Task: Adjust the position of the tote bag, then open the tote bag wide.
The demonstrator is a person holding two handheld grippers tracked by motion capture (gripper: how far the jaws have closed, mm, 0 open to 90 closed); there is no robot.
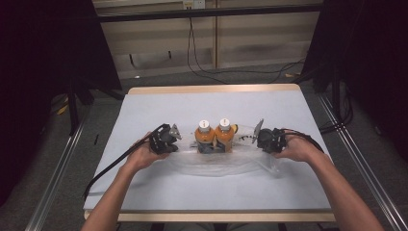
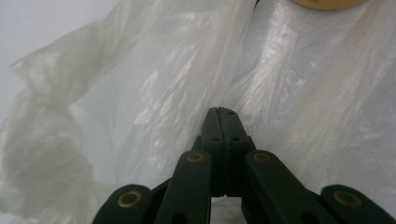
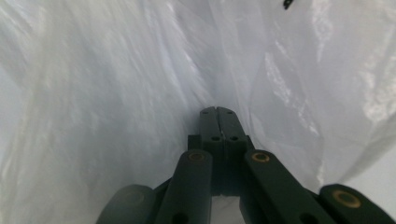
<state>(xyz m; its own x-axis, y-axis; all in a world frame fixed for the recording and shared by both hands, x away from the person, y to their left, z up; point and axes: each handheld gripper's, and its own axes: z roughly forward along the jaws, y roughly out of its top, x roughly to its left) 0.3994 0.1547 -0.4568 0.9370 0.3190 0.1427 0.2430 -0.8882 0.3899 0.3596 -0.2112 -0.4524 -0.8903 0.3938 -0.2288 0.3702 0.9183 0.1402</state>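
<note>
High view: the counter [image 1: 159, 192], covered in a pale sheet, takes up the middle of the frame, with dark floor and cables beyond its far edge at the top. A clear plastic bag [image 1: 231, 166] lies crumpled across the centre of the counter, stretching from the middle left to the lower right. Two orange bottles [image 1: 214, 136] with white caps stand upright side by side at the centre, touching each other, at the bag's upper edge. The left gripper [image 1: 174, 138] sits just left of the bottles in the person's left hand [image 1: 144, 155]; the right gripper [image 1: 256, 138] sits just right of them in the right hand [image 1: 298, 148]. In the left gripper view the jaws are pressed together, pinching a fold of the plastic bag [image 2: 154, 93] at mid-frame. In the right gripper view the jaws are likewise closed tight on the bag's film [image 3: 116, 93].
</note>
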